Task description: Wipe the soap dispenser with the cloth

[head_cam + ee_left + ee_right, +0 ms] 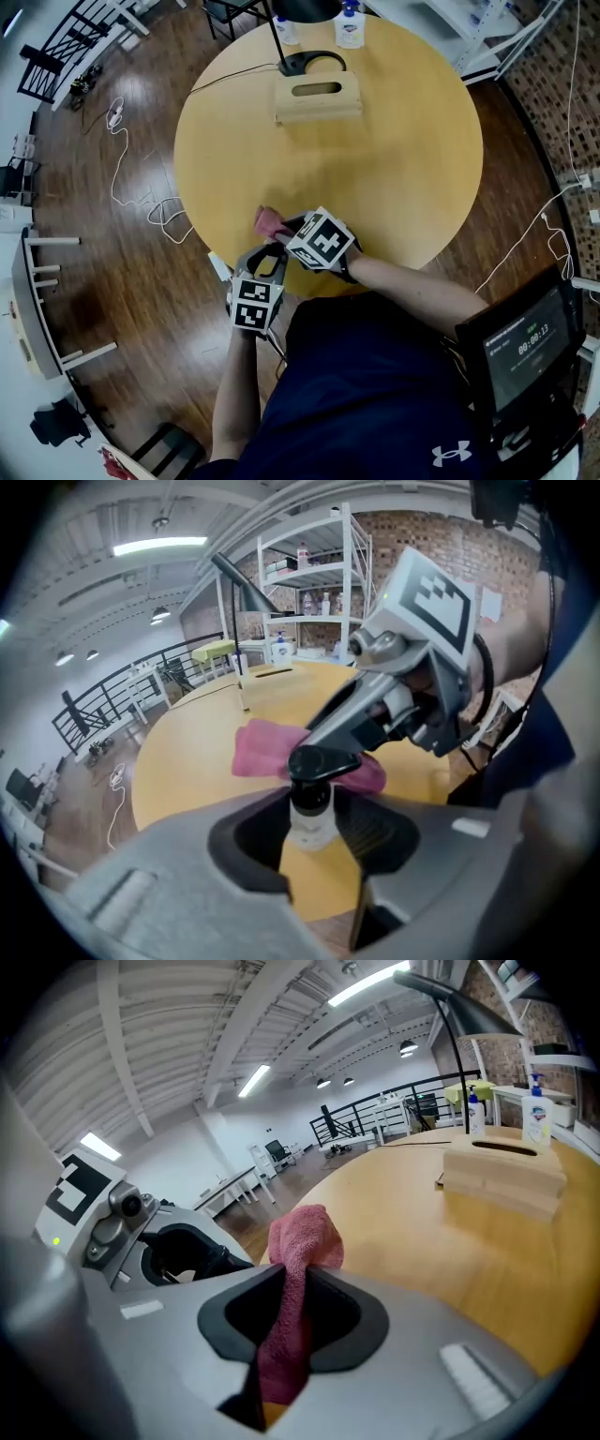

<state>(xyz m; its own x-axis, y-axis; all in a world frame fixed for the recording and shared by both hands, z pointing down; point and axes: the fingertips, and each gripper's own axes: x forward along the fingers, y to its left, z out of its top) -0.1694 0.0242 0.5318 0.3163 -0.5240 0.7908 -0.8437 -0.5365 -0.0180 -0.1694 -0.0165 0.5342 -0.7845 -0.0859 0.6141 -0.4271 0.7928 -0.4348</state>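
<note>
The dispenser [309, 808] is a small clear bottle with a black pump [323, 761]. It sits upright between the jaws of the left gripper [309, 834], which pinch its body just under the pump. It is at the near edge of the table [394, 169], close in front of the person; whether its base rests on the wood or hangs just clear I cannot tell.

The cloth [298, 1241], pink terry, is clamped in the right gripper [298, 1290] – jaws pressed together on a fold, a loose lobe standing out past the tips. From the left gripper view that lobe lies just behind the pump, with the right gripper's tips reaching in over it, touching or nearly so.

So the step in hand looks like the wipe itself, at the top of the dispenser. The body below the pump is mostly covered by the left jaws, so I judge little of it is wiped.

Next, I would drag the cloth lobe across the pump and down whatever side is exposed. That needs a steady left grip so the light bottle does not twist or slip – and perhaps a regrip lower or higher to bare the covered band.

Well apart, at the far side of the table, stand a wooden box [317, 97], a lamp [312, 63] and two more bottles [350, 26]
</note>
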